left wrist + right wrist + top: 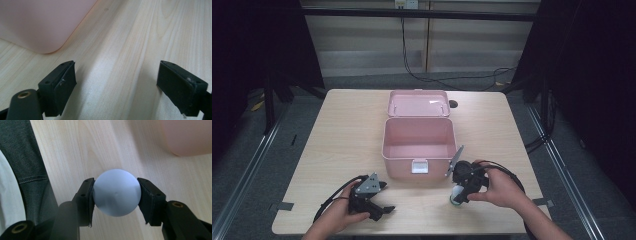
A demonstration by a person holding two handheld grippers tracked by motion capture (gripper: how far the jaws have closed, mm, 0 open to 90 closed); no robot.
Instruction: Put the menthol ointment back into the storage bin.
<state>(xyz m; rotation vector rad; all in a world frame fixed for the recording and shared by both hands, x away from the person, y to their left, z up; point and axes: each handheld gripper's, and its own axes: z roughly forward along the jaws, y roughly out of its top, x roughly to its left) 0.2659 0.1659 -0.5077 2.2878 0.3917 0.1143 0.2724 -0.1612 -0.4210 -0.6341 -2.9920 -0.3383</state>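
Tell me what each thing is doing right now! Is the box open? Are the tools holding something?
Pink box: open, lid tipped back, nothing seen inside.
White latch: undone, on the box's front wall.
Pale ball: squeezed between the right tool's pads, by the table.
Right tool: shut on the ball.
Left tool: open, holding nothing, low over the table.

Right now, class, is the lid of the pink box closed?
No, the lid of the pink box is swung back and the inside is open to view.
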